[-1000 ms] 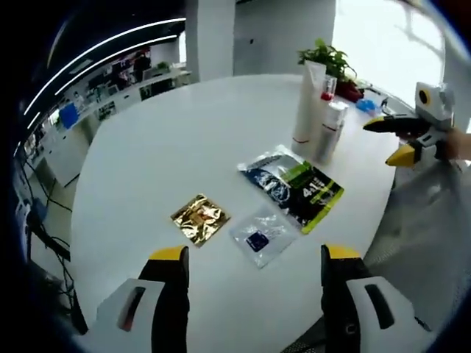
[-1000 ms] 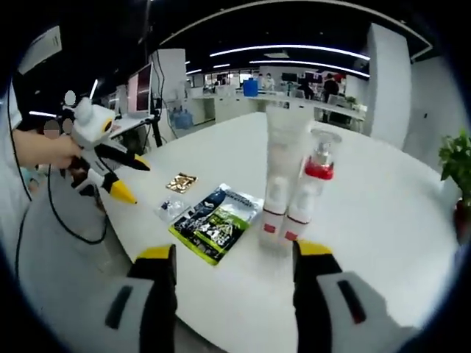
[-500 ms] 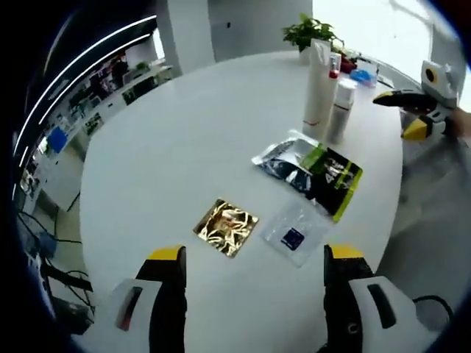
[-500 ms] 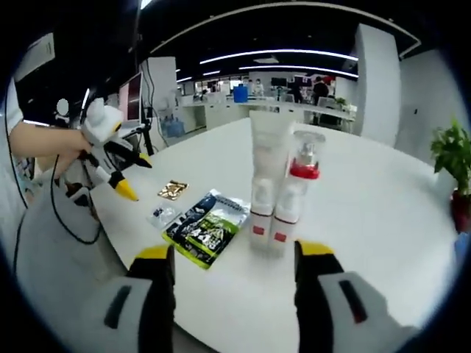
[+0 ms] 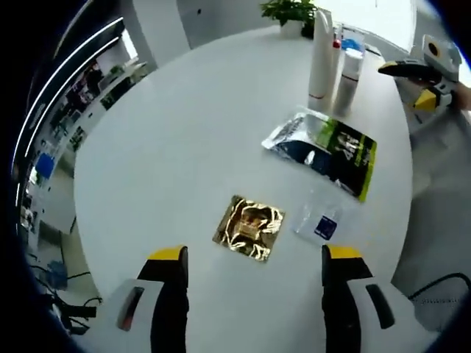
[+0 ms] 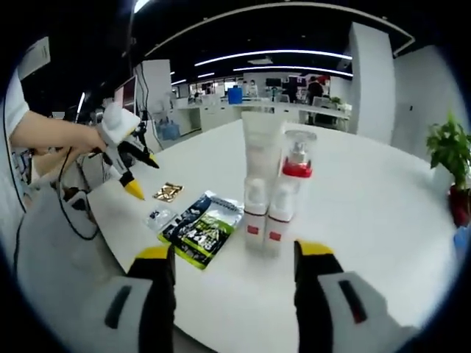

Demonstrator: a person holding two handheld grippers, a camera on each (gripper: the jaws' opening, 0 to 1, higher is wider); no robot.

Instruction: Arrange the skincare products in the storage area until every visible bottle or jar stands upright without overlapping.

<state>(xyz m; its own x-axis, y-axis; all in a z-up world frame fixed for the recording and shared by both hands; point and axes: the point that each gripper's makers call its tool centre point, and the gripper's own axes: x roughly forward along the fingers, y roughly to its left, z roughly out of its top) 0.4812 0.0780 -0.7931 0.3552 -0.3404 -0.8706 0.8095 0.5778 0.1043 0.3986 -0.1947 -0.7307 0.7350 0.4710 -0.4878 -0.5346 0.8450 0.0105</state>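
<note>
On the white worktop (image 6: 383, 213) the tube (image 6: 259, 176) and pump bottle (image 6: 285, 193) already stand upright, touching side by side; only flat sachets (image 5: 250, 227) lie nearby. Both grippers' jaws are apart, holding nothing, so it looks basically done.

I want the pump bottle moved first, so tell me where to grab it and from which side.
Take the pump bottle around its straight lower body, below the red collar, since the pump head is narrow and likely loose. It stands upright with the tall white tube close beside it, so the right gripper, jaws open, would best approach level from the side away from the tube, one jaw in front and one behind.
</note>
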